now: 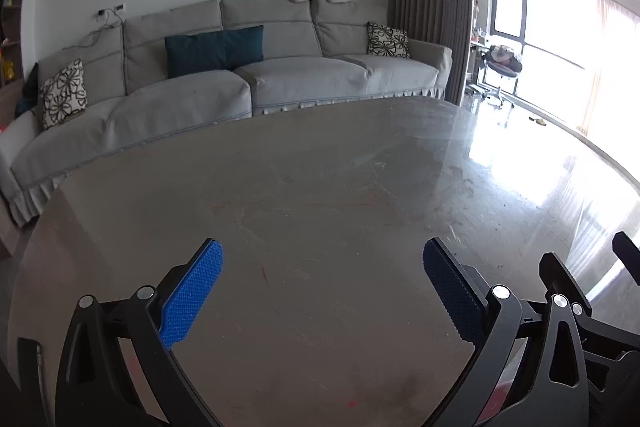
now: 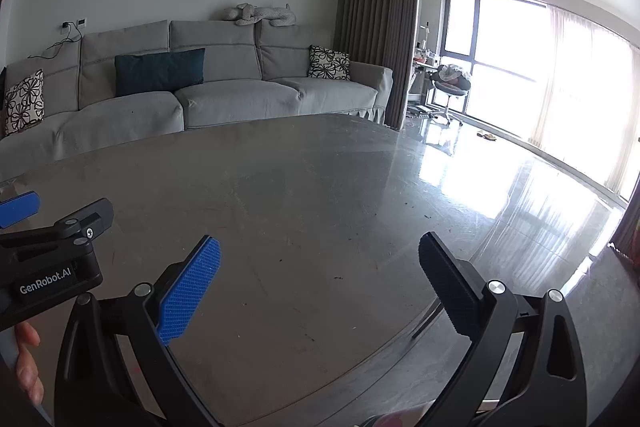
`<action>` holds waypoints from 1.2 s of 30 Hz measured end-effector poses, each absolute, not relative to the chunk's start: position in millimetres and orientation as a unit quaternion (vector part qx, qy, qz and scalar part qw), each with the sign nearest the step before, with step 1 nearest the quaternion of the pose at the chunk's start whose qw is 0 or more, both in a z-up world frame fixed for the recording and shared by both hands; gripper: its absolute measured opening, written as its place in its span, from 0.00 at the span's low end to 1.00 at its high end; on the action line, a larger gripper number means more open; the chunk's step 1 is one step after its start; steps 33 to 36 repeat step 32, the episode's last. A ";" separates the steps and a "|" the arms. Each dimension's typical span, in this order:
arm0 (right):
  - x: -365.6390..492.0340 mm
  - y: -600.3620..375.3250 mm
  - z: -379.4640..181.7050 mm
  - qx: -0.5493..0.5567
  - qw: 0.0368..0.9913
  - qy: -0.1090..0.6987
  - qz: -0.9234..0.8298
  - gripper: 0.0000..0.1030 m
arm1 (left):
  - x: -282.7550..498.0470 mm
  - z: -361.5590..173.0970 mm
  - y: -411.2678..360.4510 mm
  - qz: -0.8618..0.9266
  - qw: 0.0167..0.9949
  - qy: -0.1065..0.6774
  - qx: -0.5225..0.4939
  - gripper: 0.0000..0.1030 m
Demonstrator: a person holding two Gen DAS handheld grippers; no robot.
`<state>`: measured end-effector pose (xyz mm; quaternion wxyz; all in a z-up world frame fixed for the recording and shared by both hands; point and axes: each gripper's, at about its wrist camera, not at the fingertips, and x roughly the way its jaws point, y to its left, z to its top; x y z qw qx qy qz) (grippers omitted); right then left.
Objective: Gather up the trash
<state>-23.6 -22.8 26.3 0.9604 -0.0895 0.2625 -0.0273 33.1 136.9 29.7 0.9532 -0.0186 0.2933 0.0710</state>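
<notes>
I hold my left gripper (image 1: pixel 322 291) and right gripper (image 2: pixel 320 287) side by side over a grey table (image 1: pixel 320 187), both spread wide and empty (readied, I judge, for searching); no trash shows anywhere.

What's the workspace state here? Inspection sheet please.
Surface: grey table, glossy, scuffed, faint red marks and small dark specks.
Job's things: nothing seen; no trash piece or bin in either view.
Clutter: nothing seen beyond the specks.
Grippers: left gripper and right gripper side by side over the near edge, jaws wide apart, holding nothing.
Cables: one cable from a wall socket behind the sofa.
Surroundings: cushions, wall art, curtain, bright window, chair, shiny floor.
</notes>
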 end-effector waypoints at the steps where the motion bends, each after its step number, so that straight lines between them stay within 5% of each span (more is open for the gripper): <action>1: -23.8 -22.7 23.7 -0.087 0.960 0.264 -0.030 0.96 | 34.6 28.1 138.5 0.068 0.953 0.295 -0.016 0.97; 36: -14.7 -10.6 1.8 -0.072 0.955 0.284 -0.036 0.96 | 34.7 18.7 135.4 0.061 0.955 0.289 0.006 0.97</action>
